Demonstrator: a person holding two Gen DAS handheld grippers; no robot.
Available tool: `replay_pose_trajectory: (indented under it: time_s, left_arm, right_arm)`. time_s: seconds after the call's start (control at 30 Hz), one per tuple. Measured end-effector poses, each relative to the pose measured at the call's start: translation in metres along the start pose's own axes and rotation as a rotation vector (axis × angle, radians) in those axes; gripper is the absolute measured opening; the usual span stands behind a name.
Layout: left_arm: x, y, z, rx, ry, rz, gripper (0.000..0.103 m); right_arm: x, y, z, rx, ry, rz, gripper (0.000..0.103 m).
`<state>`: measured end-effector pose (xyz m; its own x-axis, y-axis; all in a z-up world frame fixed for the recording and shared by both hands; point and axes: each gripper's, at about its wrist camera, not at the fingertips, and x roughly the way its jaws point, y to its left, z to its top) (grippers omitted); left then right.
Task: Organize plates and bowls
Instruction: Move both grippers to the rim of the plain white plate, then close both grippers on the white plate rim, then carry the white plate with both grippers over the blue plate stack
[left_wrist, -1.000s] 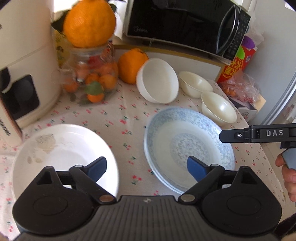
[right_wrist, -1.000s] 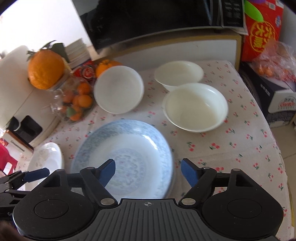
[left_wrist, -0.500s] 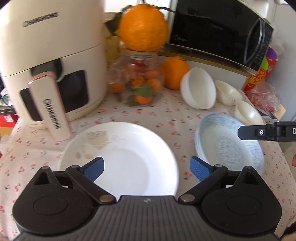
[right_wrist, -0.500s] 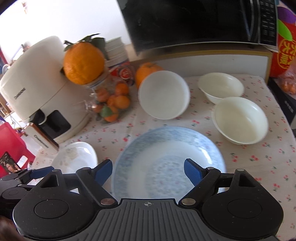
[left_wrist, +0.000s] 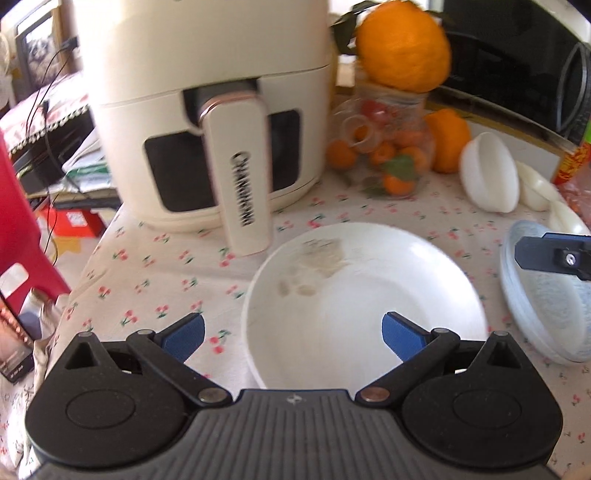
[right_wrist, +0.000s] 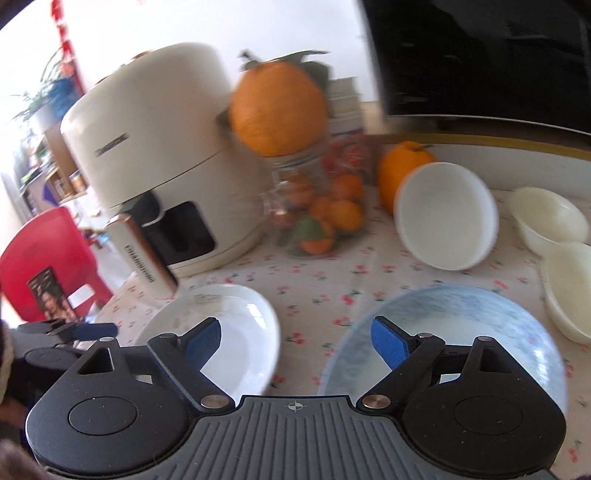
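Observation:
A white plate (left_wrist: 365, 295) lies on the cherry-print tablecloth in front of my open, empty left gripper (left_wrist: 291, 334); it also shows in the right wrist view (right_wrist: 236, 332). A blue-patterned plate (right_wrist: 480, 332) lies right of it, in front of my open, empty right gripper (right_wrist: 295, 341), and shows in the left wrist view (left_wrist: 546, 302). A white bowl (right_wrist: 445, 216) leans tilted against an orange. Two cream bowls (right_wrist: 550, 218) (right_wrist: 570, 284) sit at the far right.
A cream air fryer (left_wrist: 210, 110) stands at the back left, its handle near the white plate. A glass jar of small oranges (left_wrist: 388, 155) carries a big orange (left_wrist: 402, 55). A black microwave (left_wrist: 517, 66) stands behind. The table's left edge (left_wrist: 99, 236) drops to a red chair (right_wrist: 48, 266).
Both grippers have swung left. The white plate now sits to the right in the left view, and the air fryer fills more of both views. Nothing was taken hold of.

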<state>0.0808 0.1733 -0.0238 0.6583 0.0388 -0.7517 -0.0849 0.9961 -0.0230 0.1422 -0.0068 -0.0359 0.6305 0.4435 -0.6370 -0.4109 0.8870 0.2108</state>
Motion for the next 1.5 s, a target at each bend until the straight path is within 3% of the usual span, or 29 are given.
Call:
replay_pose_trajectory:
  time_s: [0.23,0.6,0.7,0.77,1.0,1.1,1.17,1.5]
  left_arm:
    - [0.009,0.018,-0.004,-0.061,0.044,-0.001,0.101]
    - [0.017,0.028,-0.005,-0.129,0.107,-0.08,0.074]
    - [0.017,0.027,-0.006,-0.127,0.108,-0.089,0.065]
    - [0.016,0.026,-0.006,-0.125,0.108,-0.094,0.06]
    - [0.016,0.024,-0.006,-0.106,0.108,-0.086,0.049]
    - [0.015,0.025,-0.007,-0.103,0.107,-0.087,0.044]
    - [0.015,0.025,-0.007,-0.1,0.107,-0.089,0.043]
    - [0.011,0.025,-0.007,-0.097,0.107,-0.099,0.03]
  right_arm:
    - [0.023,0.021,-0.006,-0.064,0.045,0.04,0.09]
    - [0.04,0.035,-0.019,-0.114,0.127,0.059,0.085]
    - [0.042,0.035,-0.02,-0.114,0.142,0.047,0.079]
    - [0.044,0.034,-0.02,-0.113,0.15,0.032,0.07]
    - [0.052,0.03,-0.023,-0.081,0.189,-0.015,0.052]
    - [0.053,0.03,-0.024,-0.079,0.201,-0.013,0.042]
    - [0.055,0.032,-0.025,-0.086,0.209,-0.009,0.03]
    - [0.05,0.028,-0.023,-0.076,0.2,-0.006,0.025]
